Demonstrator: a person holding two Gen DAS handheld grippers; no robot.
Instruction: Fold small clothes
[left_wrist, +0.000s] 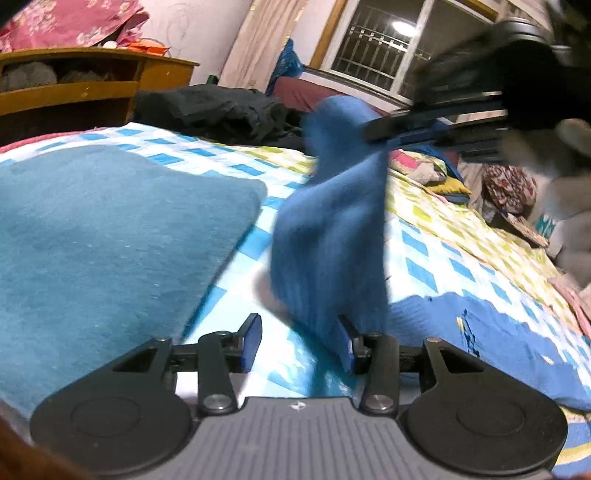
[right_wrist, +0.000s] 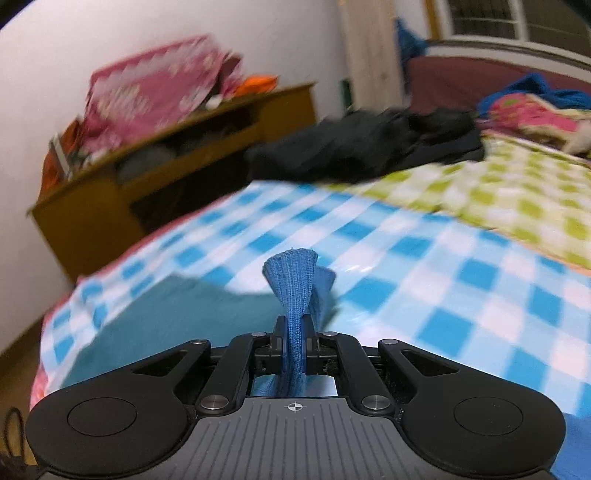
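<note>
A small blue knit garment (left_wrist: 332, 236) hangs in the air over the checked bed cover, blurred by motion. My right gripper (right_wrist: 294, 345) is shut on its top edge, and the blue cloth (right_wrist: 293, 291) fans out past the jaws. In the left wrist view the right gripper (left_wrist: 373, 131) pinches the cloth from the upper right. My left gripper (left_wrist: 299, 341) is open, and the cloth's lower end hangs against its right finger (left_wrist: 345, 345). A teal towel (left_wrist: 103, 236) lies flat on the bed at the left. Another blue garment (left_wrist: 491, 343) lies at the right.
The bed cover (left_wrist: 436, 254) is blue-checked and green-checked. A black heap of clothes (left_wrist: 218, 110) lies at its far end. A wooden shelf unit (left_wrist: 74, 88) with pink bags stands beyond the bed. More bedding is piled at the right (left_wrist: 509, 188).
</note>
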